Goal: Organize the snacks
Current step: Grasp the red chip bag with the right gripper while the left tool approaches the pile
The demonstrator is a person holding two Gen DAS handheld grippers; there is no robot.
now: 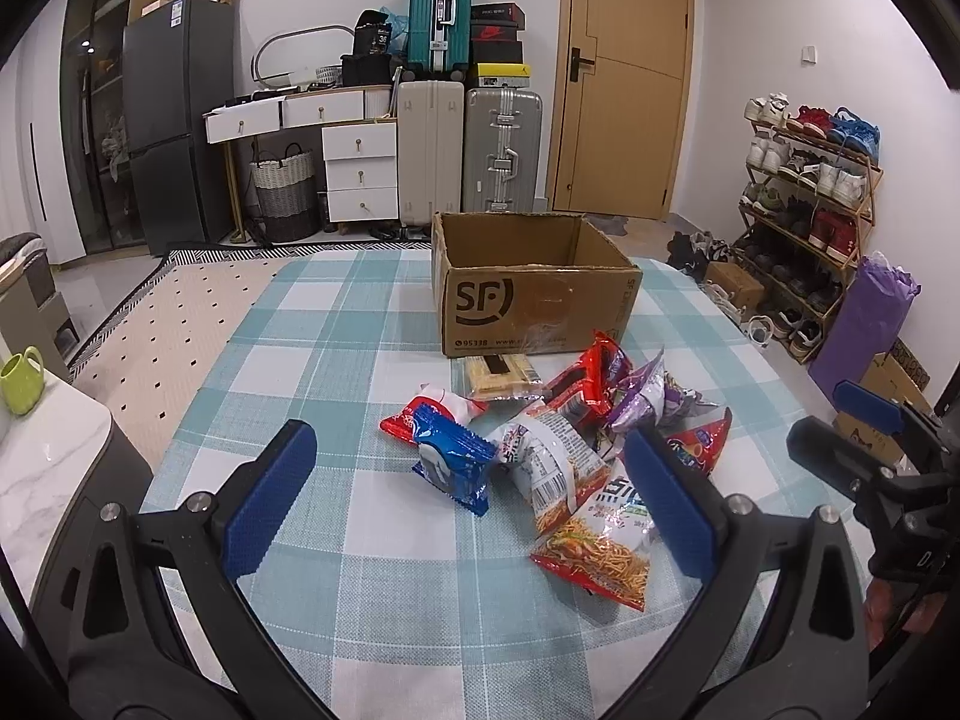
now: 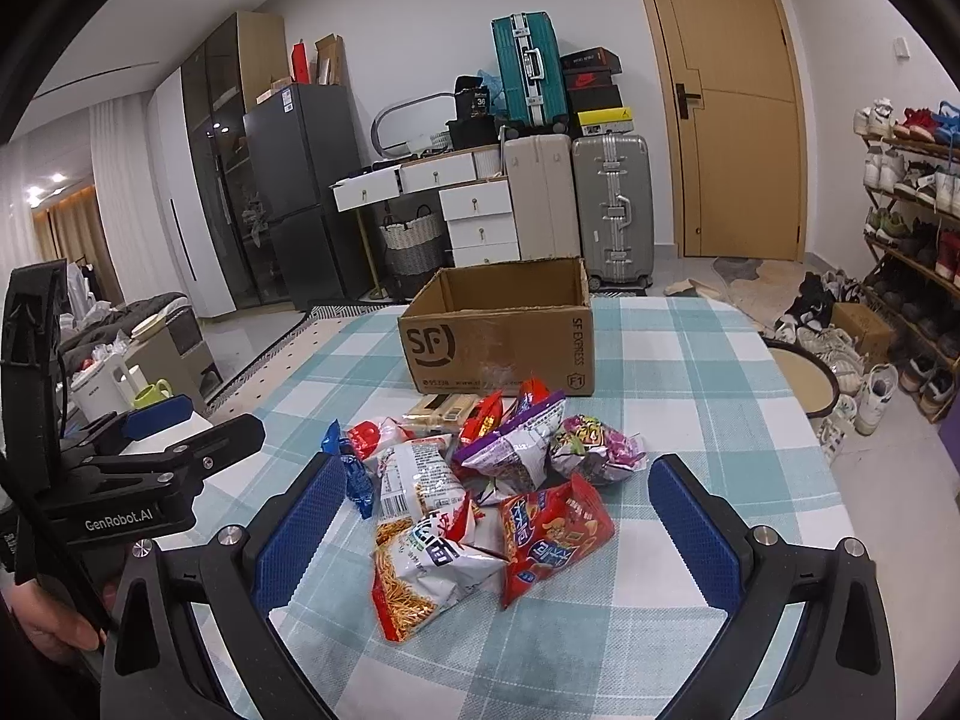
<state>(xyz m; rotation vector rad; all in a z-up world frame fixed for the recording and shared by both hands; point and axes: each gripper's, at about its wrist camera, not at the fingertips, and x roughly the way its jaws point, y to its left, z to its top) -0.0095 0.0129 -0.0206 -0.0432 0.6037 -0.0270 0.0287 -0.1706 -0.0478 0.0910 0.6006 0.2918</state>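
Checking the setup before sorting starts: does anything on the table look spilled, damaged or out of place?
Nothing is spilled or torn. The snack packets lie in a loose overlapping heap on the checked tablecloth, in front of the open cardboard box, whose top edges look ragged.
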